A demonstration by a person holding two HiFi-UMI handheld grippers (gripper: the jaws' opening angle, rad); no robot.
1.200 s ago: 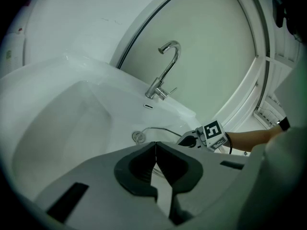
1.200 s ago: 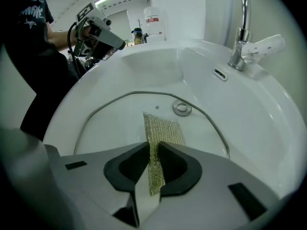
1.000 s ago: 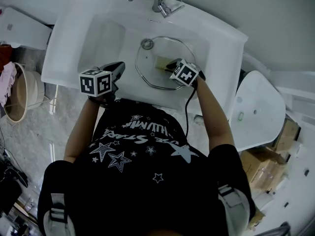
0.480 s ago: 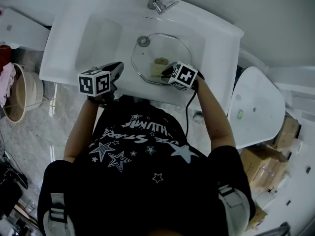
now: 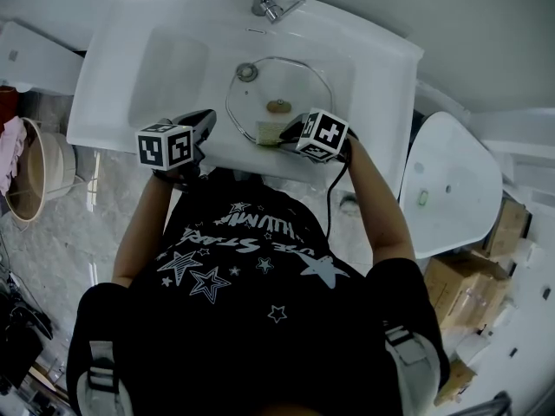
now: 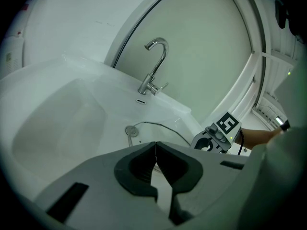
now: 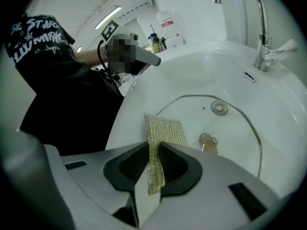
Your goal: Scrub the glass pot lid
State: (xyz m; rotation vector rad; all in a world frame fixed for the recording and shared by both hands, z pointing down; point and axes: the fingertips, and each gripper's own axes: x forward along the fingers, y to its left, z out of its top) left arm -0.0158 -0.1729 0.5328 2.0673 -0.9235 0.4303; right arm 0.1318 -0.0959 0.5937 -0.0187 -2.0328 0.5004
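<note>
Clear glass lid [image 5: 299, 85], glossy white sink [image 5: 381, 68], woven scrub pad [image 7: 165, 128], chrome tap [image 7: 262, 47]

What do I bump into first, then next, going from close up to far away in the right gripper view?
right gripper's tongs → scrub sponge → lid knob → sink drain → faucet

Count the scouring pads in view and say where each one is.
1. The scouring pad is clamped in the right gripper, its free end on the glass lid in the sink. No other shows.
</note>
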